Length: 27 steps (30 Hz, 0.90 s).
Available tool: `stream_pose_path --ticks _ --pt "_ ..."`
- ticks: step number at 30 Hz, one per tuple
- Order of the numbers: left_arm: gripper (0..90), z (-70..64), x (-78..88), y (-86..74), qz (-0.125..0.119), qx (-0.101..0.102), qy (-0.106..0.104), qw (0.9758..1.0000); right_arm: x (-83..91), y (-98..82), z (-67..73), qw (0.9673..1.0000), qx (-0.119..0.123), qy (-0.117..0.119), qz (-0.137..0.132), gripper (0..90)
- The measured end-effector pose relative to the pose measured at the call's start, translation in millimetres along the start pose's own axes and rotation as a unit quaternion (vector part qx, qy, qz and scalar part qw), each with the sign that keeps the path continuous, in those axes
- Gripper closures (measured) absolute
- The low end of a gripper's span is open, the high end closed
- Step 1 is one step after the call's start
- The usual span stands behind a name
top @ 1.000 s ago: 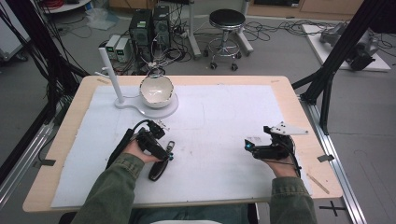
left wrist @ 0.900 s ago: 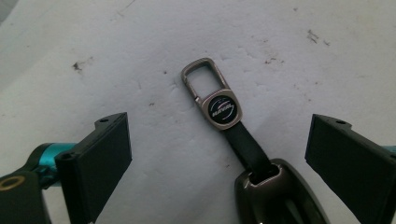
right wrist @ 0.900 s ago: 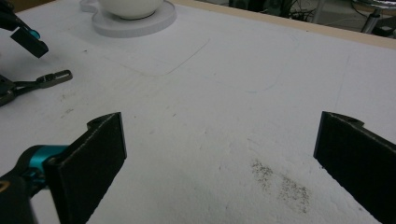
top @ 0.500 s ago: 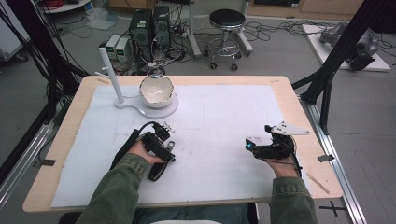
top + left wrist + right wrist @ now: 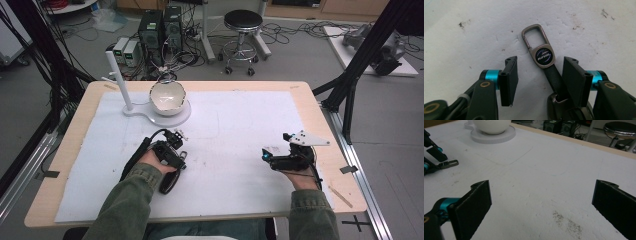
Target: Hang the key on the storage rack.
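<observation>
Two black jaws of the left claw [image 5: 537, 82] straddle a key fob [image 5: 543, 56] that lies flat on the white-covered desk [image 5: 240, 125]. They have just been closing and stand half-narrowed, the strap near the right-hand pad [image 5: 574, 80], the left pad [image 5: 509, 80] apart from it; no squeeze yet, as far as I can tell. The step in hand looks like the pick-up. Next the jaws need to close on the strap and lift it flat off the sheet. Just ahead of the claw the fob's round badge reads "HAVAL", its metal clip beyond. Farther ahead stands a white bowl [image 5: 167, 96] on a stand [image 5: 131, 111]. The right claw [image 5: 541, 202] gapes wide, empty, well off to the side.
</observation>
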<state>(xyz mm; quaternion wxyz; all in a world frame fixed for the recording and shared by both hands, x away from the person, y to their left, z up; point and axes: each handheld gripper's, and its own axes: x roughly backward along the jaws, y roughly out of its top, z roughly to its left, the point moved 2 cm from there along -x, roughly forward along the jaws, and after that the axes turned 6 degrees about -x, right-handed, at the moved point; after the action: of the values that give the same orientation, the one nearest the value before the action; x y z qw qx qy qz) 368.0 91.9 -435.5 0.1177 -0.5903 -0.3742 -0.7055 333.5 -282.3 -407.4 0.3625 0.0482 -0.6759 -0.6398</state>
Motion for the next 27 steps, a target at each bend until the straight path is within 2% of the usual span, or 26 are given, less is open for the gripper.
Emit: stream_pose_path --ticks 1,2,3,4,5,14,16,20,22,24,27 --pt "51.3 0.6 0.6 0.1 0.000 0.000 0.000 1.0000 0.0 0.0 0.0 1.0000 0.000 0.000 0.000 1.5" --pt "62.0 0.9 1.3 0.0 0.000 0.001 -0.001 1.0000 -0.2 -0.1 0.1 1.0000 0.005 -0.003 0.000 1.5" --pt "62.0 1.3 2.3 -0.6 0.000 0.001 -0.003 1.0000 -0.2 -0.1 0.1 1.0000 0.005 -0.003 0.000 1.5" --pt "68.5 1.8 2.8 -1.0 -0.001 0.000 -0.005 1.0000 -0.3 -0.1 0.1 1.0000 0.004 -0.002 0.001 1.4" --pt "70.5 1.9 2.8 -1.1 -0.001 0.002 -0.007 1.0000 -0.3 -0.3 -0.1 1.0000 0.003 -0.004 0.003 1.5" --pt "70.8 4.4 2.8 -0.8 0.000 0.009 -0.018 0.9998 -2.7 -1.3 0.5 0.9998 0.013 -0.010 0.010 1.5" --pt "70.8 5.7 3.0 -0.9 0.001 0.017 -0.025 0.9995 -2.9 -1.5 0.6 0.9998 0.013 -0.011 0.011 1.5" --pt "70.6 5.8 3.4 -1.3 0.001 0.013 -0.026 0.9996 -2.5 -1.5 0.4 0.9998 0.014 -0.012 0.011 1.5" --pt "71.1 4.6 4.9 -1.3 -0.001 0.017 -0.031 0.9994 -2.2 -1.7 0.5 0.9998 0.012 -0.013 0.013 1.5" --pt "80.6 4.0 7.7 -1.6 -0.005 0.018 -0.052 0.9985 -2.0 -1.7 0.6 0.9997 0.012 -0.014 0.013 1.5" --pt "84.7 1.2 7.5 -1.1 0.000 0.012 -0.050 0.9987 -2.8 -1.6 0.3 0.9997 0.015 -0.014 0.011 1.5"
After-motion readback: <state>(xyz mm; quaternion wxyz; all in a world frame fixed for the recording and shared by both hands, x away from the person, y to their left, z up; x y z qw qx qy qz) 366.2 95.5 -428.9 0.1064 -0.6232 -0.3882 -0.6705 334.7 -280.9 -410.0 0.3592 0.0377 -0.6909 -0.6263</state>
